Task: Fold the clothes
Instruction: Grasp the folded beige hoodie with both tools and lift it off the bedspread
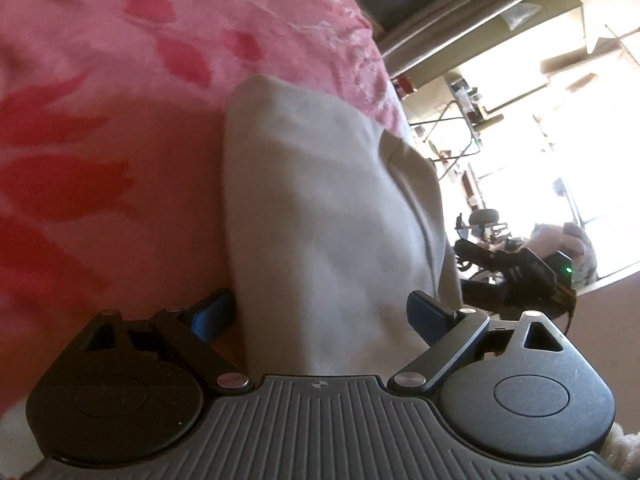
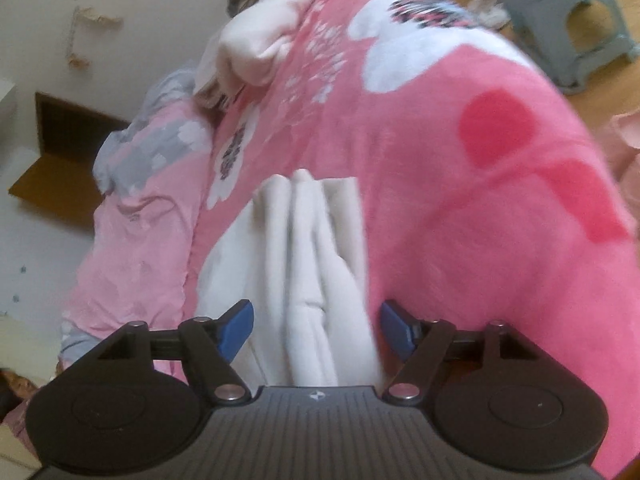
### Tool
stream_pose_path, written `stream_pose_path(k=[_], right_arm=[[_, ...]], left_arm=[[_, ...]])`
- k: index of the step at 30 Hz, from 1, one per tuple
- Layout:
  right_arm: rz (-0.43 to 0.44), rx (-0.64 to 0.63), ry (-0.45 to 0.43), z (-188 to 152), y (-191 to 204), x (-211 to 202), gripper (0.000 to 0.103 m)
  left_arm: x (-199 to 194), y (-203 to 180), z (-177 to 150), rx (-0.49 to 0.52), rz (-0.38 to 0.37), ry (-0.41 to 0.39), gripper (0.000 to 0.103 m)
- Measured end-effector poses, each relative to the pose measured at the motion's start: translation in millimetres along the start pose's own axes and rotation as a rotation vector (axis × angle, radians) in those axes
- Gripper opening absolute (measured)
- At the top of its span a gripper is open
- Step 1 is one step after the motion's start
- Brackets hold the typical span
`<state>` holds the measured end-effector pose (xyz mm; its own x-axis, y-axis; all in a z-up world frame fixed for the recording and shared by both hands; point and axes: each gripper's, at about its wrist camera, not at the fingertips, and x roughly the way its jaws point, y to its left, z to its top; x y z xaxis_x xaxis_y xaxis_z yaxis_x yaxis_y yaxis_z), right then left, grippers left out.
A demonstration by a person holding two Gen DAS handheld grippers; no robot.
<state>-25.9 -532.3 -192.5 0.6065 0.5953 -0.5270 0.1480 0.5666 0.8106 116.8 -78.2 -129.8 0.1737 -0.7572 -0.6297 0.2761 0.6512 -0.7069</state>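
Note:
A white, folded garment [image 1: 320, 200] lies on a pink flowered blanket [image 1: 120, 140] that covers a bed. In the left wrist view it runs from the middle of the picture down between the blue pads [image 1: 212, 316] of my left gripper [image 1: 320, 312], whose jaws stand wide, resting around the cloth rather than pinching it. In the right wrist view the same garment [image 2: 312, 248] shows several long folds. My right gripper [image 2: 316, 320] is open around its near end, with a gap between each blue pad [image 2: 236, 328] and the cloth. The blanket [image 2: 440, 200] fills most of that view.
A heap of pale pink clothes [image 2: 256, 48] lies further up the bed. A pink and grey quilt [image 2: 140, 200] lies along its left side. A pale blue stool [image 2: 560, 20] stands on the wooden floor. Black gear with a green light [image 1: 520, 272] sits beside the garment.

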Motion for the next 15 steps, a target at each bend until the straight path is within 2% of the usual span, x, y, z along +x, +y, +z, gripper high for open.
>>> stream_pose_path(k=[3, 10, 15], right_arm=[[0.023, -0.020, 0.030, 4, 6, 13, 0.080], [0.098, -0.071, 0.156, -17, 7, 8, 0.079], [0.125, -0.069, 0.162, -7, 11, 29, 0.075]], left_arm=[[12, 2, 3, -0.003, -0.012, 0.015, 0.093], [11, 17, -7, -0.054, -0.109, 0.015, 0.093], [30, 8, 9, -0.075, -0.105, 0.028, 0.101]])
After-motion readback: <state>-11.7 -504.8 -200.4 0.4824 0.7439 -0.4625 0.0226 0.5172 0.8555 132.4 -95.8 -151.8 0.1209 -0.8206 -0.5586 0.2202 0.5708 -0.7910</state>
